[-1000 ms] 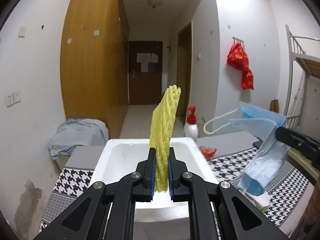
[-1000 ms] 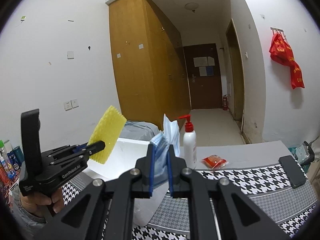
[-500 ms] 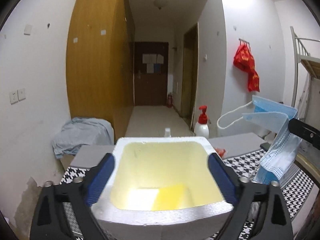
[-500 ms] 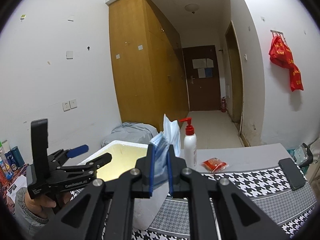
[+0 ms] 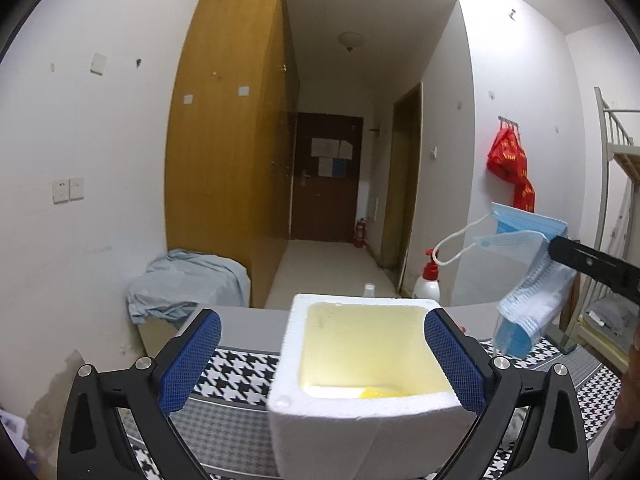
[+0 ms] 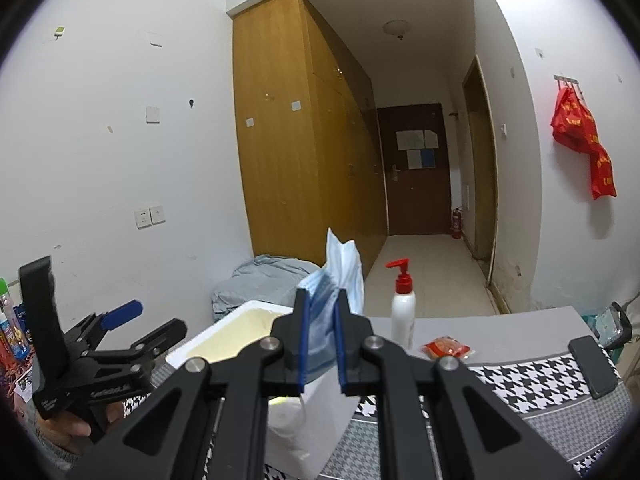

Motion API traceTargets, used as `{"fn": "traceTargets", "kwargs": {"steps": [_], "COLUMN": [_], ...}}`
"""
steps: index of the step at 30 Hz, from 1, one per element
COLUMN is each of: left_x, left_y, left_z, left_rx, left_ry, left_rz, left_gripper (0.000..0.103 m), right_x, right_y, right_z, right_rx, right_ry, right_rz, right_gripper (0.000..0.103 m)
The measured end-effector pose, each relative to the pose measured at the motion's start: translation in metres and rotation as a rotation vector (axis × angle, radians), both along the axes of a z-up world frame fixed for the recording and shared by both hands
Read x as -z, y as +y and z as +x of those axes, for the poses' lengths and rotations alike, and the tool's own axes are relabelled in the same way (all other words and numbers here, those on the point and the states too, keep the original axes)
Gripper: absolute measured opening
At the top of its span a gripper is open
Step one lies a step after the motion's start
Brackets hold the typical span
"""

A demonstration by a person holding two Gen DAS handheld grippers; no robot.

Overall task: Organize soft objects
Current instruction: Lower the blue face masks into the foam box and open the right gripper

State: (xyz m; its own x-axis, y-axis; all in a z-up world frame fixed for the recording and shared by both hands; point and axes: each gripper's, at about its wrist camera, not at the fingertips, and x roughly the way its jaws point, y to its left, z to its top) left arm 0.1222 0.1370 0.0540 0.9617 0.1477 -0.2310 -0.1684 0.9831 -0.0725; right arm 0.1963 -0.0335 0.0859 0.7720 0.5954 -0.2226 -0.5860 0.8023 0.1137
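Dropped: yellow net [image 5: 374,392] now lies inside the foam box [image 5: 360,408], lower centre; left hand-held gripper [image 5: 320,364] spread wide above. Right hand-held gripper [image 6: 320,344] clamps the mask [image 6: 326,300].

Left hand-held gripper [image 5: 320,364] opened wide since a second ago, blue pads now straddling the white foam box [image 5: 362,412]. Yellow foam net sleeve [image 5: 374,392] released, now lying on the box floor. Camera drawn slightly back.

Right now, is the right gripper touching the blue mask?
Touching. The right wrist view shows the right gripper shut on the blue mask, pads pressed against both sides.
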Motion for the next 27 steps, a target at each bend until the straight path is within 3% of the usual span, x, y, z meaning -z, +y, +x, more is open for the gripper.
{"fn": "traceTargets", "kwargs": {"steps": [9,20,21,27], "left_x": [0.014,0.02,0.02,0.023], "left_y": [0.013,0.023,0.023,0.027], "left_z": [-0.01,-0.022,-0.023,-0.024], "left_rx": [-0.047,-0.08,-0.082,-0.086], "left_ry": [0.024,0.027,0.029,0.034], "left_rz": [-0.009,-0.011,-0.009,-0.019], "left_gripper": [0.102,0.102,0.102,0.102], "right_x": [-0.001,0.025,0.028,0.036], "right_y": [0.03,0.062,0.064,0.076], "right_z": [0.006,0.027,0.029,0.032], "right_rx": [-0.039,-0.108,-0.119,-0.146], "right_ry": [-0.001,0.118,0.131,0.171], "right_rz": [-0.03,-0.084,-0.088,-0.12], "right_gripper": [0.014,0.015,0.017,0.059]}}
